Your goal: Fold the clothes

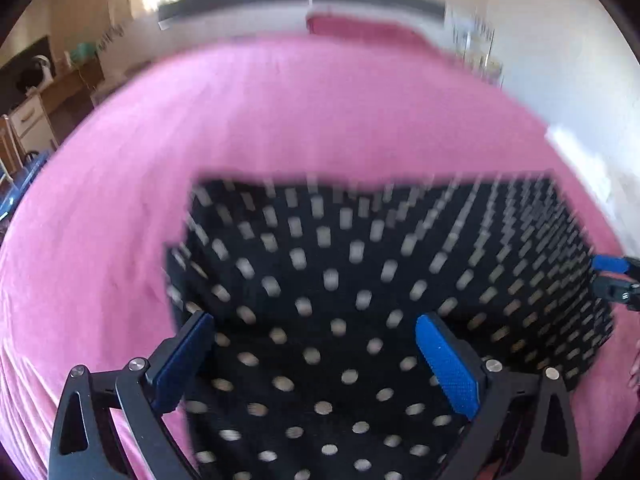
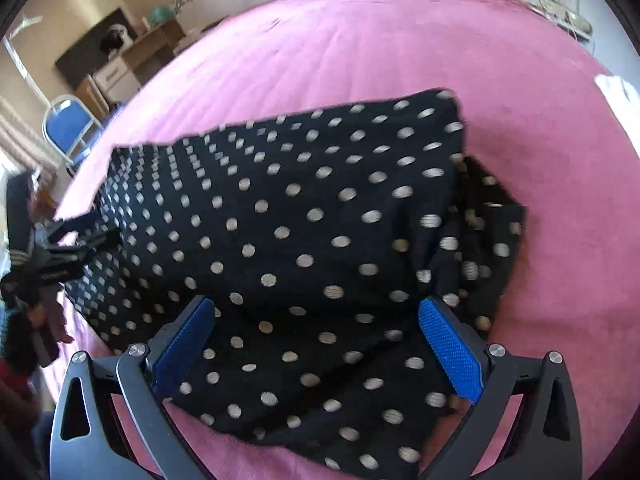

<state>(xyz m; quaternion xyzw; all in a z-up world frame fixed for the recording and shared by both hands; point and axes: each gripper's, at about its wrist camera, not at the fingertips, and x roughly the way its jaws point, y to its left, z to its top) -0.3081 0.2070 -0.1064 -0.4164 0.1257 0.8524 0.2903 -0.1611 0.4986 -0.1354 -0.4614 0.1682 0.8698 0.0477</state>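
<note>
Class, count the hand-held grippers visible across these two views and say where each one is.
2. The left hand-held gripper hovers open over the polka-dot garment's left part; the right hand-held gripper hovers open over its right, rumpled end. None seems hidden.

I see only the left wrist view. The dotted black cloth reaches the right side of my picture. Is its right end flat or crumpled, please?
Observer: In the right wrist view, the black dotted garment is bunched into loose folds at its right end. The rest lies fairly flat on the pink bed cover.
Operator: Does the right gripper hold it?
Observer: No. The right gripper has its jaws wide apart over the cloth, with nothing pinched between them.
Operator: Is something beside the bed on the left?
Observer: Yes, a blue chair stands there, close to the edge of the bed.
</note>
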